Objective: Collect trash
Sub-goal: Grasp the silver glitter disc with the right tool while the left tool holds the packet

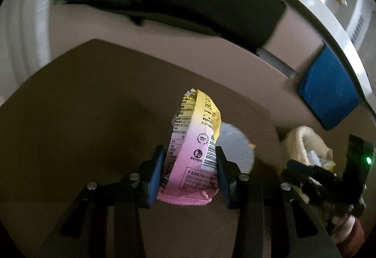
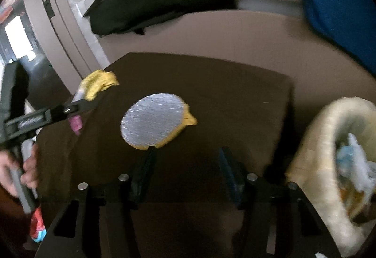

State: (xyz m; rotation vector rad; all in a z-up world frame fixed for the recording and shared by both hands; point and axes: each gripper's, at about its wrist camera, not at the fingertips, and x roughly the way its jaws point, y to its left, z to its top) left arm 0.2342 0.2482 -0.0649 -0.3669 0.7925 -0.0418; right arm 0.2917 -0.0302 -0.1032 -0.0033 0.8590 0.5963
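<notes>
Left wrist view: left gripper (image 1: 188, 173) clamped the pink-and-yellow wrapper (image 1: 193, 152), lifted above the brown table (image 1: 82, 117). Right gripper (image 2: 188, 175) gaped empty near the foil lid (image 2: 152, 120). Advisable: carry the wrapper level to the cream basket (image 2: 315, 140) beside the table.

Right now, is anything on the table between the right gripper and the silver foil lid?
Nothing visible. The right gripper has open, empty jaws, and only bare brown table lies between its tips and the foil lid. The left gripper, off to the left, holds the pink and yellow wrapper.
</notes>
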